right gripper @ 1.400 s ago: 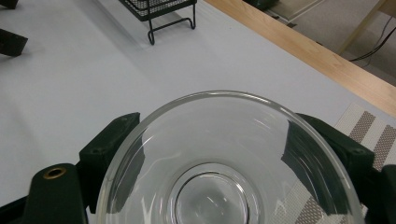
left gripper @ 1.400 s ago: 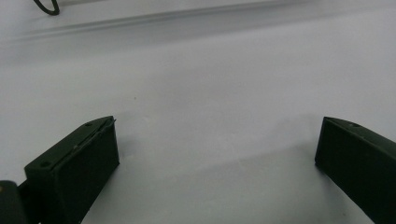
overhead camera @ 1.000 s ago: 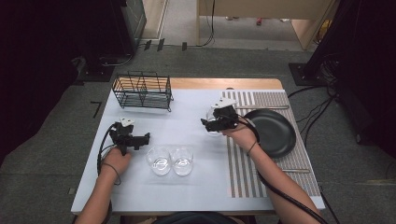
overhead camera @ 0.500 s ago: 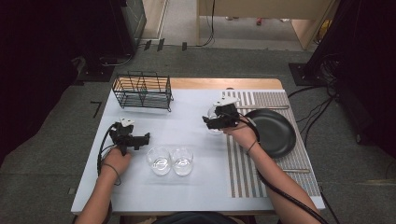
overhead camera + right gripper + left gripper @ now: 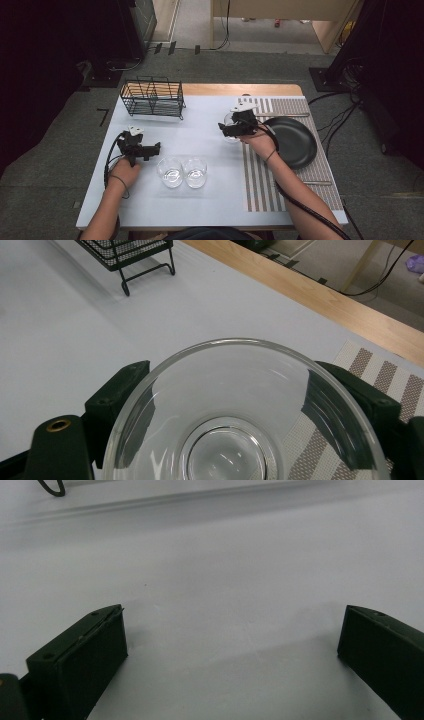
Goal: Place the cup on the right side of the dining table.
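Glass (image 5: 240, 415) sits clamped between the jaws of the right tongs (image 5: 235, 127), which pinch its clear wall from both sides; the right gripper view looks straight down into its open mouth. Compared with a second ago, almost nothing has shifted: the right hand drifts only slightly, hanging at the left edge of the striped mat (image 5: 260, 170), beside the black plate (image 5: 295, 142), well short of the wire rack (image 5: 152, 97). The left tongs (image 5: 142, 147) rest low over the bare counter (image 5: 200, 120), jaws spread wide and empty, near the two glasses (image 5: 182, 172) standing side by side. My reading: the grip is settled and the carry is pausing, so the placing step is yet to come.
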Demonstrator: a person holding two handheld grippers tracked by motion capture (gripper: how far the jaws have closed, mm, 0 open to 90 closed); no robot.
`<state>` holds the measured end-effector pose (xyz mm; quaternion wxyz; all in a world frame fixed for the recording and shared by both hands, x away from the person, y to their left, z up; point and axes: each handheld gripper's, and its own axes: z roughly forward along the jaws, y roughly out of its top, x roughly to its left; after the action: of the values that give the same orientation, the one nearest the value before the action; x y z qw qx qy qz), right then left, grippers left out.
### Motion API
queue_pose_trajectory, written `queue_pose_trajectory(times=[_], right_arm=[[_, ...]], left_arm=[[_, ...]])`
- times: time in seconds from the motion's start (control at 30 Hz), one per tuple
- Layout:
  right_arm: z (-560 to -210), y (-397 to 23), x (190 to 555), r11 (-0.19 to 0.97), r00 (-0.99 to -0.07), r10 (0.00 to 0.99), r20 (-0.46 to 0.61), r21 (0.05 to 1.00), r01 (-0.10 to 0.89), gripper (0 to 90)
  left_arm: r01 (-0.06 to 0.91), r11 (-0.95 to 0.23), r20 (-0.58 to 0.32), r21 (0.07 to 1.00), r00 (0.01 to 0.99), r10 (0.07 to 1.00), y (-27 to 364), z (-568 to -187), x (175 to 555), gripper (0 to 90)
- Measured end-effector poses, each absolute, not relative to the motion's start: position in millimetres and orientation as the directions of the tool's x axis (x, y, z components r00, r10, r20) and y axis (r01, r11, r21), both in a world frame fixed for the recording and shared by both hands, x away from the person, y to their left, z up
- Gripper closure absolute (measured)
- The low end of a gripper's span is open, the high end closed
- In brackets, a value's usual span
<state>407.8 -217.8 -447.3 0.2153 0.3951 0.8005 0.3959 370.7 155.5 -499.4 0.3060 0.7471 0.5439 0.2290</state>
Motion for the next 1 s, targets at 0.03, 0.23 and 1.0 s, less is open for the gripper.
queue_pose_trajectory(times=[0.03,0.23,1.0], right_arm=[[-447,-218,408,0.374,-0.594,0.804,-0.032,0.804,0.462,19.3],[-447,-221,411,0.358,-0.579,0.815,-0.028,0.809,0.466,19.3],[-447,-232,417,0.322,-0.541,0.841,-0.012,0.814,0.483,19.3]], left_arm=[[0.673,-0.220,0.009,0.706,0.303,0.953,156,-499,371,0.0],[0.672,-0.221,0.009,0.706,0.303,0.953,156,-499,371,0.0],[0.673,-0.220,0.009,0.706,0.303,0.953,156,-499,371,0.0]])
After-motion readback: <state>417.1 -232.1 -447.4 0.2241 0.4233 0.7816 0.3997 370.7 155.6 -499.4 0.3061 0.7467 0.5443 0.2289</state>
